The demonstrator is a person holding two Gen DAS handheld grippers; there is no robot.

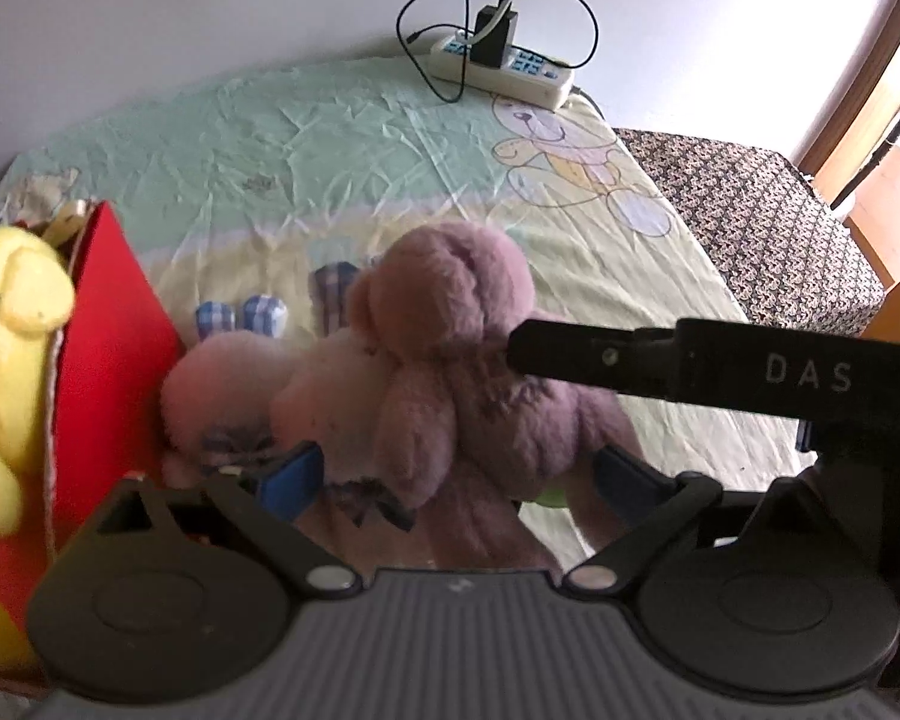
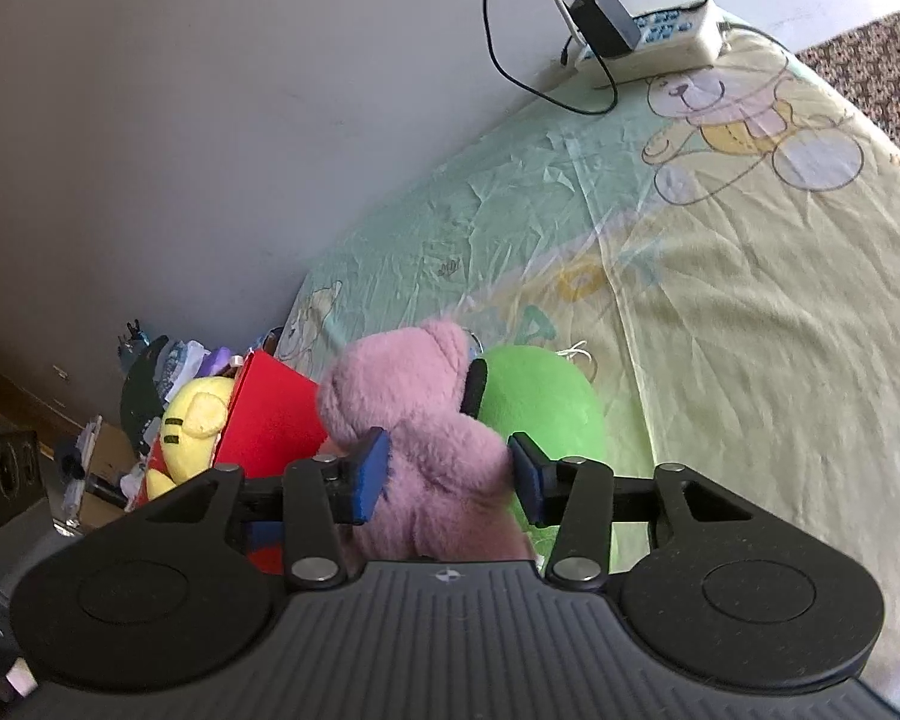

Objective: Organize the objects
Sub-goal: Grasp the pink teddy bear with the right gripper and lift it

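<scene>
In the left wrist view, a red box (image 1: 114,348) at left holds a yellow plush (image 1: 6,360); the left gripper (image 1: 456,480) spreads its jaws wide around the pink plush bear (image 1: 438,372) on the bed (image 1: 270,150). In the right wrist view, the right gripper (image 2: 450,474) clamps that bear at lower centre, a green plush (image 2: 540,402) just behind.

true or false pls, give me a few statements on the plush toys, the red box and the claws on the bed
1. The pink plush toy sits between the right claw's fingers. True.
2. A yellow plush toy is in the red box. True.
3. The green plush toy is inside the red box. False: it lies on the bed sheet, behind the pink toy.
4. The power strip lies beside the red box. False: it sits at the far edge of the bed, by the wall.
5. The left claw is shut. False: its jaws stand wide around the pink toy.
</scene>
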